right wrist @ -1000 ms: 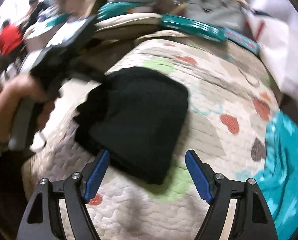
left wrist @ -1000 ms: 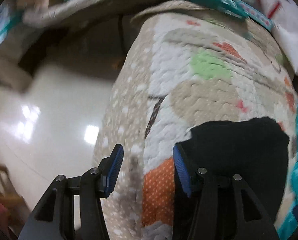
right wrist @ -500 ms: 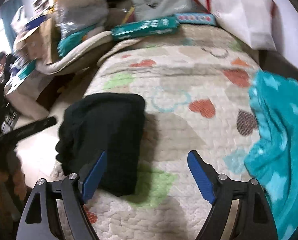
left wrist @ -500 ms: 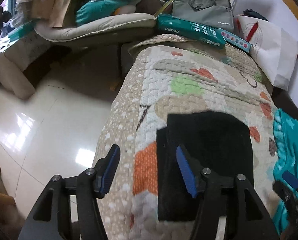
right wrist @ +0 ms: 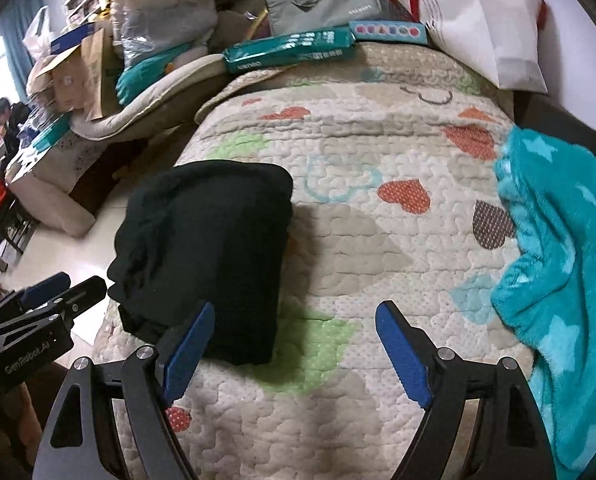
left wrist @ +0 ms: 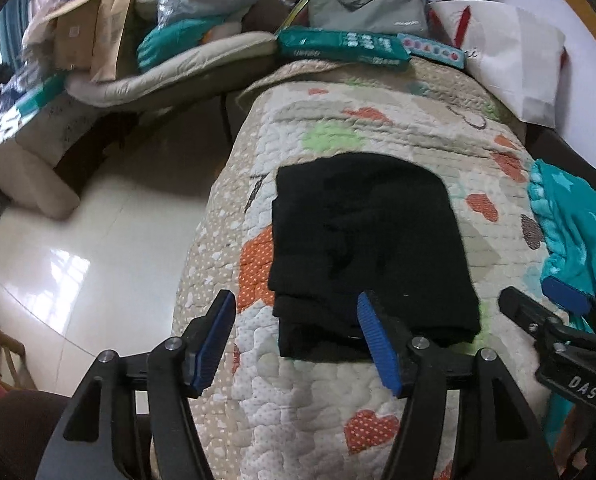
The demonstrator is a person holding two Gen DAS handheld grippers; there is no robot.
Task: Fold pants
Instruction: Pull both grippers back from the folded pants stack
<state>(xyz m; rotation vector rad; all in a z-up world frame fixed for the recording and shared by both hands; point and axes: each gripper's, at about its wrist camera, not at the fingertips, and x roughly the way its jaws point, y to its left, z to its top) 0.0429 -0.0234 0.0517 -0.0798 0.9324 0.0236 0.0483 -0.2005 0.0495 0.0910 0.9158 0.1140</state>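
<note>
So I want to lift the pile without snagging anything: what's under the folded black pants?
The black pants lie on the quilt with hearts near its left edge. Only quilt shows around them; whatever sits directly beneath the pile is covered.

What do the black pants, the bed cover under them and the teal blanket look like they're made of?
Black pants: a soft, matte knit, maybe fleece or jersey; no sheen, thick rounded folds.
Bed cover: quilted cotton-like fabric, shown by its puffy stitched cells and printed hearts.
Teal blanket: plush fleece, probably synthetic; fuzzy pile, tufted edge, pale stars.
</note>
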